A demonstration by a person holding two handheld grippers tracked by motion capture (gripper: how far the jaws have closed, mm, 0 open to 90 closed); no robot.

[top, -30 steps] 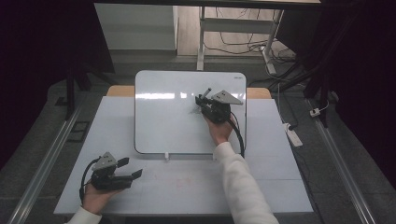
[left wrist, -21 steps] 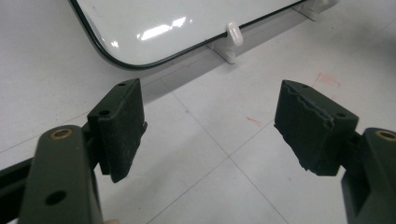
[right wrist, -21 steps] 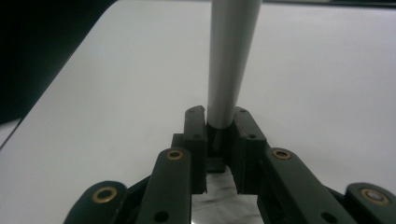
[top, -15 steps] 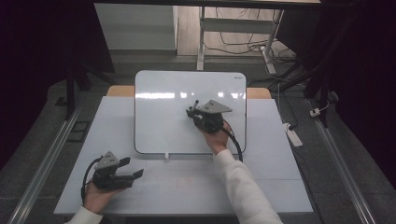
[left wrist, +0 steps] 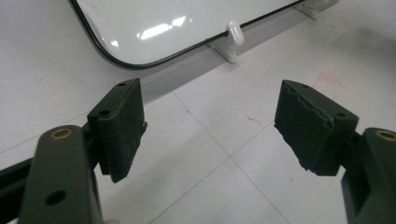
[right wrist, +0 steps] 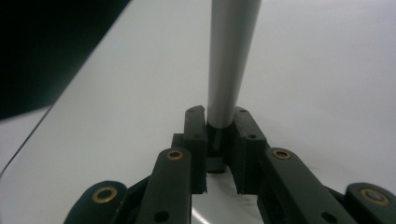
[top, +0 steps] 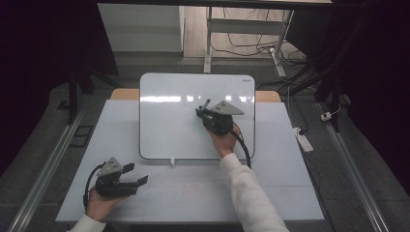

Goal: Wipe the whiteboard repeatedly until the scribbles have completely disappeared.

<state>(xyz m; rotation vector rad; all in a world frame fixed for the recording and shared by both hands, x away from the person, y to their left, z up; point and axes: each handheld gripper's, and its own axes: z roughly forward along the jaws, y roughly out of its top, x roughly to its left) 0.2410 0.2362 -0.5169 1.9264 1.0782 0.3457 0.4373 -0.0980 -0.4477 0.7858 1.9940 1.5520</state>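
Fingers (right wrist: pixel 195 135) of the right gripper (right wrist: pixel 219 122) clamp a grey marker (right wrist: pixel 229 60) over the whiteboard (top: pixel 169 121); keep strokes light and even. Left gripper (left wrist: pixel 210 126) rests wide open, empty.

The right gripper (top: pixel 207 107), clamping a grey marker (right wrist: pixel 229 60), has slid lower across the whiteboard (top: pixel 169 121).

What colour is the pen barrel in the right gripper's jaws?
Grey, a smooth round pen barrel, seen best in the right gripper view, clamped by the right gripper.

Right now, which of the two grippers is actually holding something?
The right gripper, over the whiteboard: its jaws are shut on a grey marker. The left gripper rests on the table, jaws open and empty.
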